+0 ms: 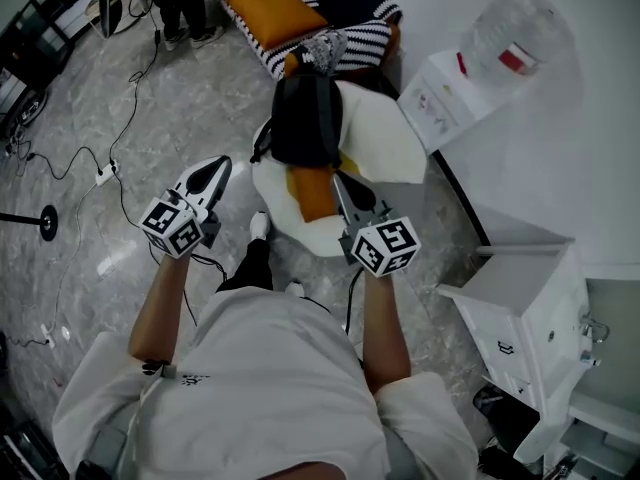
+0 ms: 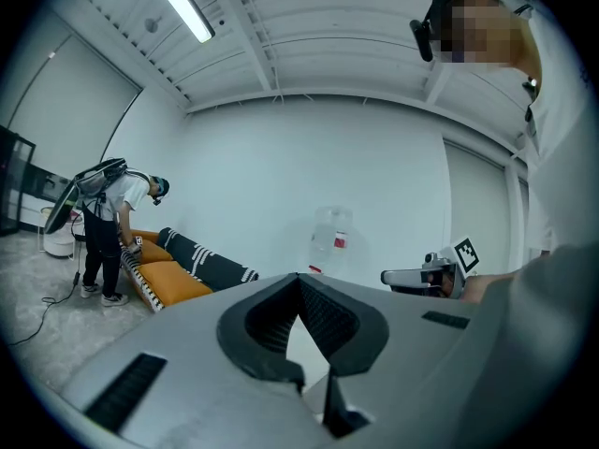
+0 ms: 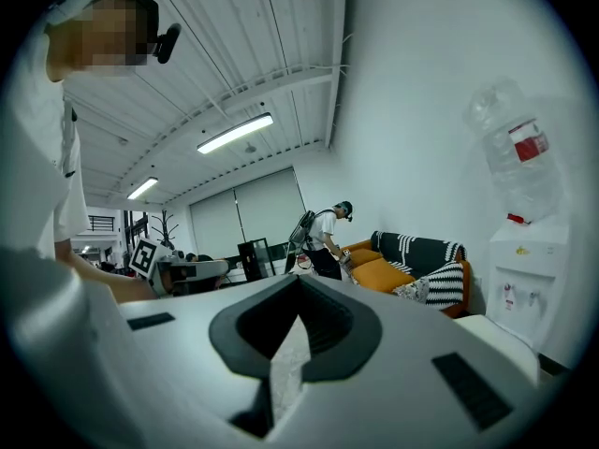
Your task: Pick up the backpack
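left tool (image 1: 221,165) level, closed | right tool (image 1: 339,181) level, closed | backpack (image 1: 305,118) ahead

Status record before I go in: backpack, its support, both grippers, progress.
backpack: black, on the white chair; an orange cushion is at its near end
left gripper: shut, empty, left of the backpack, apart from it
right gripper: shut, empty, over the cushion's edge, short of the backpack
progress: backpack not yet gripped
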Tool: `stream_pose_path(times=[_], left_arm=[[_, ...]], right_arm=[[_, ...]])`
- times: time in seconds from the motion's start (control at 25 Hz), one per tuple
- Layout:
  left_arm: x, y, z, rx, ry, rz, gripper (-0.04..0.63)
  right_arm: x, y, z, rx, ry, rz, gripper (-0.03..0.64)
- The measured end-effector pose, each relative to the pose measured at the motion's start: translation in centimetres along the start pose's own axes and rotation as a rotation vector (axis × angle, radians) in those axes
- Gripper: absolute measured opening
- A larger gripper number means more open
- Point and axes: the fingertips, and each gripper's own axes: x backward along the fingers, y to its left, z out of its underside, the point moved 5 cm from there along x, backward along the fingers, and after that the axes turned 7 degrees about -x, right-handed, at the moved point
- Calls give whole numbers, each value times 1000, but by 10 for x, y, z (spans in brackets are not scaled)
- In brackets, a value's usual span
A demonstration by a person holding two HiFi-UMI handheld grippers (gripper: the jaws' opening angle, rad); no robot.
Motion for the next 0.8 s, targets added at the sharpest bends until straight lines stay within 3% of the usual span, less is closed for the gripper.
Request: stream_pose_path(times=[0.8], left_arm=[[-153, 165, 8, 28, 114, 173, 0]], right_arm=[[-158, -100, -30, -70, -5, 139, 5]])
